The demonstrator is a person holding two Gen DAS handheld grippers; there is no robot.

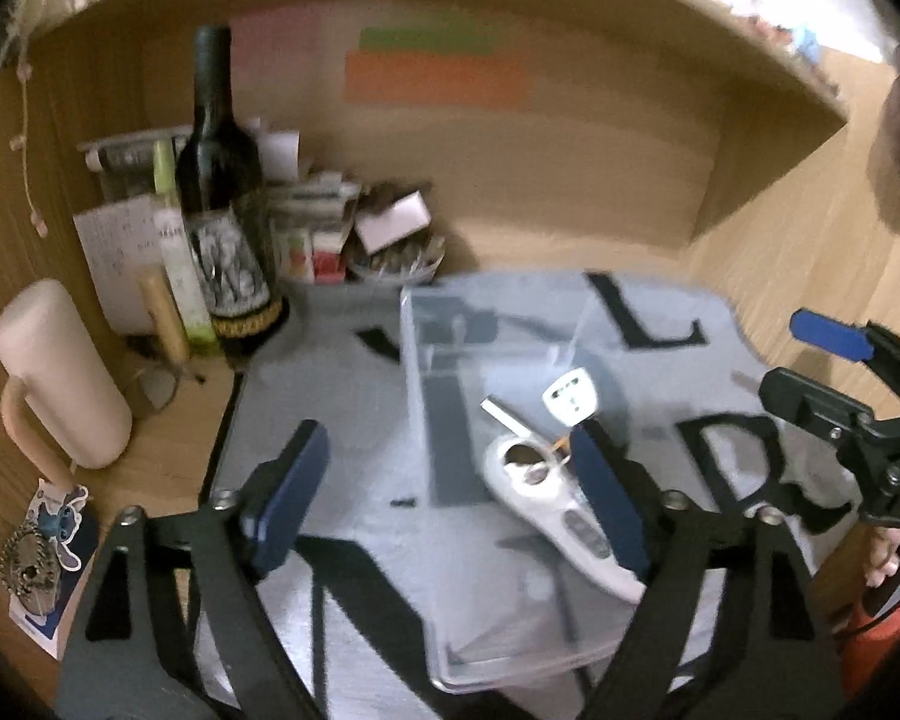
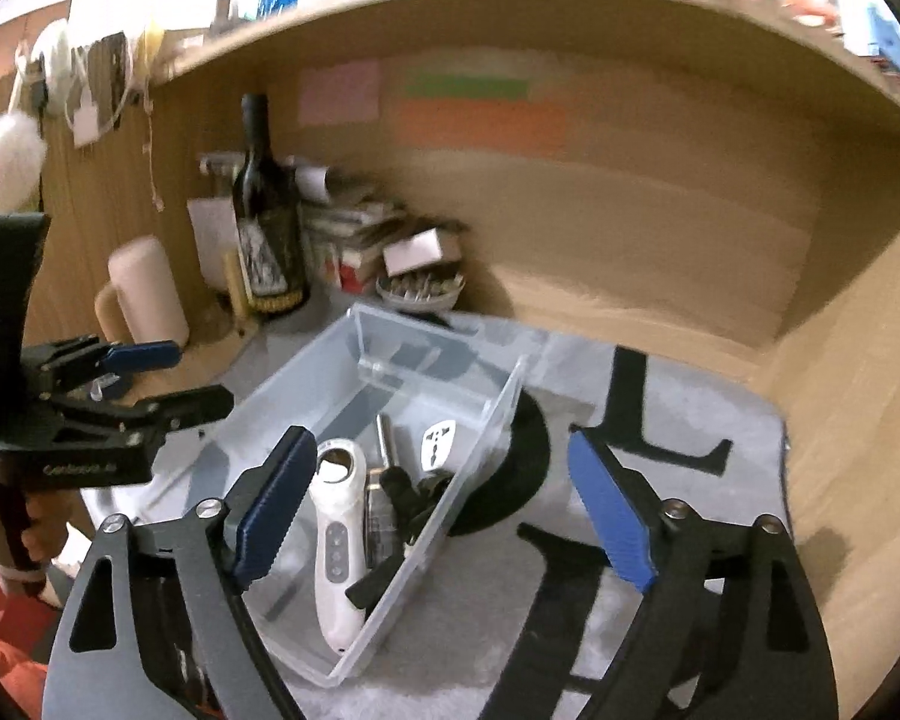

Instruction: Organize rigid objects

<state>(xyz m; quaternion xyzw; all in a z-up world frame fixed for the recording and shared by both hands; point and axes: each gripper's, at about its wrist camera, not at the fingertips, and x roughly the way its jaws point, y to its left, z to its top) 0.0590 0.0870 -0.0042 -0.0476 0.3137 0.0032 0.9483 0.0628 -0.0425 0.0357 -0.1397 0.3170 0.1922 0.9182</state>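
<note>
**Bin position relative to both grippers**

The clear plastic bin [image 2: 390, 420] sits on the grey lettered mat [image 2: 690, 420], ahead of and below both grippers. Its long axis runs from near to far, angled slightly leftward in the right wrist view. Inside lie a white handheld device [image 2: 339, 540], a white plug adapter [image 2: 441, 441] and dark items not identifiable.

The left gripper [image 1: 450, 504] is released, jaws wide, nothing between them; it hovers over the bin's near-left part. The right gripper [image 2: 444, 510] is likewise released and empty, with the bin's right wall beneath it. Judgement: both stand about equally near.
</note>
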